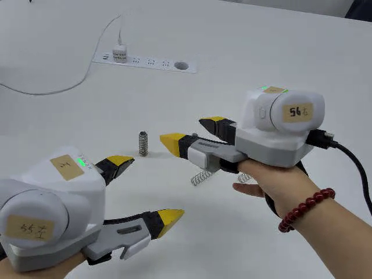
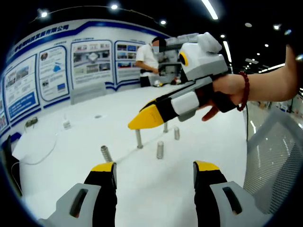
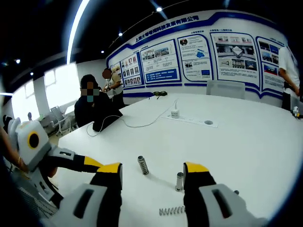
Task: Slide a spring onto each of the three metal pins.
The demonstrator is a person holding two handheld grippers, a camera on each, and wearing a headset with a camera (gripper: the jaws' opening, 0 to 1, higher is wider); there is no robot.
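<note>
Nearest me, at 7 o'clock on the white table (image 1: pixel 244 52), my left gripper (image 1: pixel 145 189) hangs with jaws spread and empty. My right gripper (image 1: pixel 192 132), out at 3 o'clock, is likewise parted on nothing. A loose spring (image 1: pixel 200 176) lies on its side just under the right gripper's body, and I judge that one is next. I should drop over it and pinch lightly across the coils near one end, leaving the bore free, then stand it up and lower it straight down whichever post is unsprung. Past it, at 9 o'clock of my nearer right tip, an upright spring (image 1: pixel 143 143) looks already seated. The left gripper view, peering beneath the right gripper, gives me a bare metal pin (image 2: pixel 138 138) and short uprights (image 2: pixel 160 149) beside it, too small to call sprung or bare; the head view has these behind that gripper. Farthest, at 11 o'clock, sits the power strip (image 1: pixel 145 61).
</note>
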